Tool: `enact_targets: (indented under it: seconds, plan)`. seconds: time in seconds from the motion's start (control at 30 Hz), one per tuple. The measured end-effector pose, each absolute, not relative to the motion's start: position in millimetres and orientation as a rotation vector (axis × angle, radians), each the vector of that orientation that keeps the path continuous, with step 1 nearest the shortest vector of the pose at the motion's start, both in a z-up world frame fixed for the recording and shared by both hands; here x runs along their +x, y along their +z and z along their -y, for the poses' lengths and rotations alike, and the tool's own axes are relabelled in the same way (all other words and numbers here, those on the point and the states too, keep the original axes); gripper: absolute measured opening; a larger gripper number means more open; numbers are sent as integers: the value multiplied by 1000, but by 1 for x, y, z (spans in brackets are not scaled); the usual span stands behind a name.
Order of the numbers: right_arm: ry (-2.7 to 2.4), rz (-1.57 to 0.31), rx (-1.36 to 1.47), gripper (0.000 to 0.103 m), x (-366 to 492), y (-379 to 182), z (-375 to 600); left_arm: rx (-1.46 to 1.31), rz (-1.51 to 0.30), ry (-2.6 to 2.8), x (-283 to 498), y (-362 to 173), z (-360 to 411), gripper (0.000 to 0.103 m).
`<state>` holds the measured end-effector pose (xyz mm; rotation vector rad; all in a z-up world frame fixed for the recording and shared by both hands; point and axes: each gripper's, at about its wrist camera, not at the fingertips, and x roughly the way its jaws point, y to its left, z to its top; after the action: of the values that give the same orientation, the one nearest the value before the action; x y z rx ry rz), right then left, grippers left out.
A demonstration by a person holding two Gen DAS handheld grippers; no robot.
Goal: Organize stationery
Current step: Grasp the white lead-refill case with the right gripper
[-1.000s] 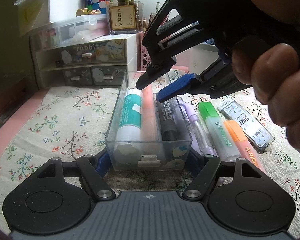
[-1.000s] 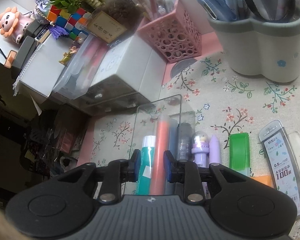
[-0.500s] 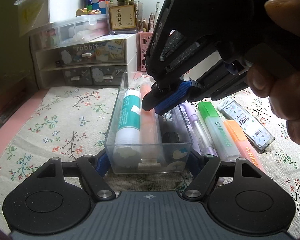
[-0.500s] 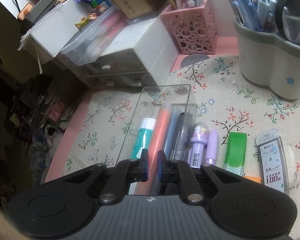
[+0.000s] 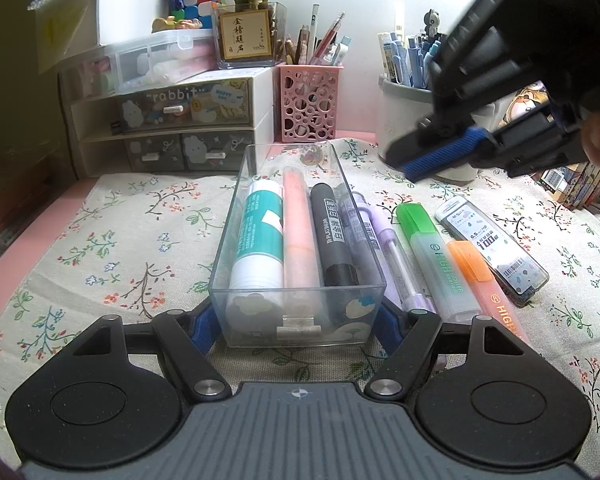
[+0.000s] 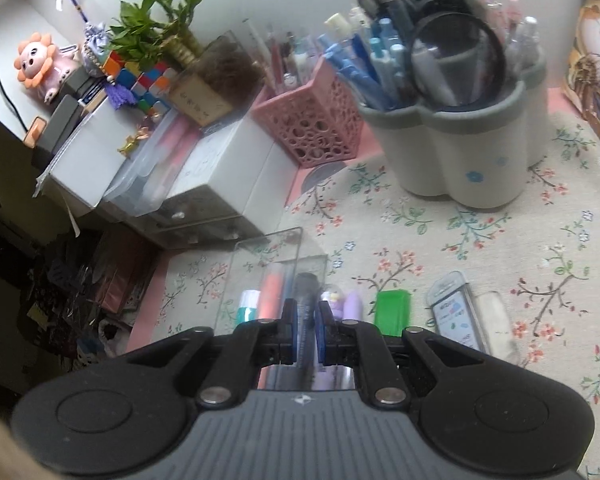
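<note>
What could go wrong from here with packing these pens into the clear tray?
The clear tray, clamped by the left gripper, already looks full across its width, so further pens may pile up and roll out. The purple pen lies tight against the tray's right wall near the left gripper's finger; the shut right gripper could bump either when reaching for it.

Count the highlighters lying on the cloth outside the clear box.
2. A green highlighter lies right of the clear box, past the purple pens. An orange highlighter lies just right of it. The left claw may hide more.
</note>
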<state>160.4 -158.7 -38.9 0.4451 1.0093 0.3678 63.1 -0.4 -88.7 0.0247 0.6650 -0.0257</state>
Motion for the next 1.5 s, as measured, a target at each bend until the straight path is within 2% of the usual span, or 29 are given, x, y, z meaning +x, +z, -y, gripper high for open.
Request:
enact_targets:
  seconds: [1.0, 1.5]
  plan:
    - [255, -1052, 419, 6, 154, -56, 187, 25, -665, -26, 63, -89, 0, 73]
    - [120, -1008, 392, 11, 117, -49, 244, 25, -665, -26, 63, -89, 0, 73]
